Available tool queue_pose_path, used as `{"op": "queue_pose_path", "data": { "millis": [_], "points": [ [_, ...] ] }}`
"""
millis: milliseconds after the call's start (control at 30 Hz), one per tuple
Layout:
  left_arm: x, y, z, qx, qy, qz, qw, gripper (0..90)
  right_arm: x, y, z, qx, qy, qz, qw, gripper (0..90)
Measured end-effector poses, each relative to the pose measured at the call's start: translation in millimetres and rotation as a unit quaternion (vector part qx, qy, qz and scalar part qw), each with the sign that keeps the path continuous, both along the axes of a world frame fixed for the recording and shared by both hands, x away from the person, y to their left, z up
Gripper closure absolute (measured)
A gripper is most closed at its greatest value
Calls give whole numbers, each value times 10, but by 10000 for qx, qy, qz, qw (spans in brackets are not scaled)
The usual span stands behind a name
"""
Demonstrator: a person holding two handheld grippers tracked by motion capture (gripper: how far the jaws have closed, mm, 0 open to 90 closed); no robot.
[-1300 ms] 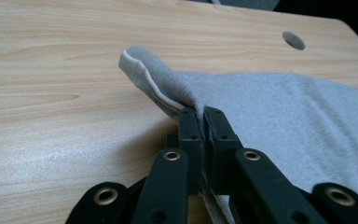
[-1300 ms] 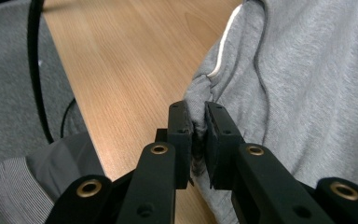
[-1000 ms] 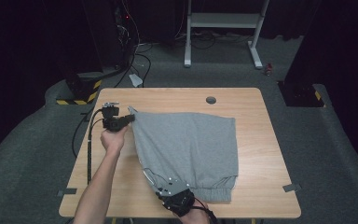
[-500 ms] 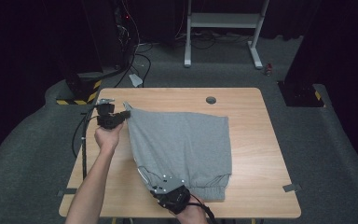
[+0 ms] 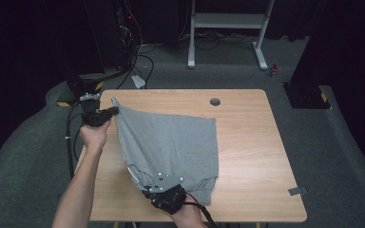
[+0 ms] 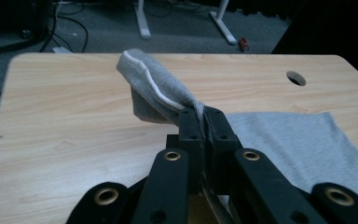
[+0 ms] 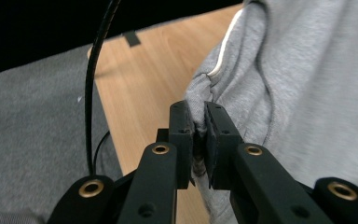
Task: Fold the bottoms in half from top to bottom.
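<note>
Grey cotton shorts [image 5: 171,142] lie spread over the middle of the wooden bench [image 5: 247,142], and I hold them with both claws. My left claw [image 5: 114,110] is at the far left corner of the garment, close to the left edge of the bench. In the left claw view its jaws are pressed together on a bunched corner of the shorts [image 6: 163,93], and a white trim line runs along the fold that sticks out beyond the jaws. That corner is raised above the bench, while the rest of the fabric slopes down to the right and lies flat on the wood.

My right claw [image 5: 149,187] is at the near edge of the shorts, near the front side of the bench. In the right claw view its jaws are also closed tight on a pinch of the grey fabric [image 7: 279,70], with the same white trim just above the grip. The cloth hangs and stretches away from the jaws to the right, and a black cable [image 7: 93,79] goes up on the left side of that view.

Between the two claws the left edge of the shorts is pulled in a nearly straight line. A round hole [image 5: 215,101] in the bench top is beyond the garment, well apart from it.
</note>
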State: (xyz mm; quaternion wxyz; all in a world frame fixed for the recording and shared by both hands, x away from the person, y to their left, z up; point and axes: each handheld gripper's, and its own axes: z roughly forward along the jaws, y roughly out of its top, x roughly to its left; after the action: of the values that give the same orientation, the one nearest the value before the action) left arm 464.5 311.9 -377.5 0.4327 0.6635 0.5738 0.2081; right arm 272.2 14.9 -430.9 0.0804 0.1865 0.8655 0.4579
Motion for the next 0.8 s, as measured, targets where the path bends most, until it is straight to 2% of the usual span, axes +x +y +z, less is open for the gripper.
{"op": "queue_pose_path", "data": {
  "millis": [100,233,300,367,400,500,567,600,633,733,800],
  "points": [
    [-43,-13,66,21,-67,-33,10000,868,-22,-67,41,19,-110,-51,9999,826],
    [-20,-105,72,11,-121,-148,9998,867,-30,-214,67,51,-184,-229,9996,826],
    [37,-242,50,33,-196,-267,9994,866,-36,-314,47,102,-171,-388,9990,825],
    [56,-299,42,25,-219,-311,9993,866,-40,-340,35,86,-176,-427,9989,825],
    [80,-371,31,29,-271,-384,9989,866,-70,-387,5,41,-162,-549,9984,825],
    [145,-575,16,56,-292,-548,9981,865,-90,-443,-34,42,-156,-613,9980,825],
    [163,-617,17,62,-294,-587,9978,865,-102,-467,-43,40,-145,-664,9977,825],
    [193,-699,28,132,-299,-654,9973,865,-116,-523,-59,66,-137,-756,9970,825],
    [193,-699,28,132,-299,-654,9973,865,-116,-523,-59,66,-137,-756,9970,825],
    [236,-855,30,160,-328,-740,9966,865,-113,-640,-90,122,-109,-888,9959,824],
    [244,-888,21,162,-343,-764,9964,865,-115,-690,-108,132,-96,-942,9954,824]
  ]
}}
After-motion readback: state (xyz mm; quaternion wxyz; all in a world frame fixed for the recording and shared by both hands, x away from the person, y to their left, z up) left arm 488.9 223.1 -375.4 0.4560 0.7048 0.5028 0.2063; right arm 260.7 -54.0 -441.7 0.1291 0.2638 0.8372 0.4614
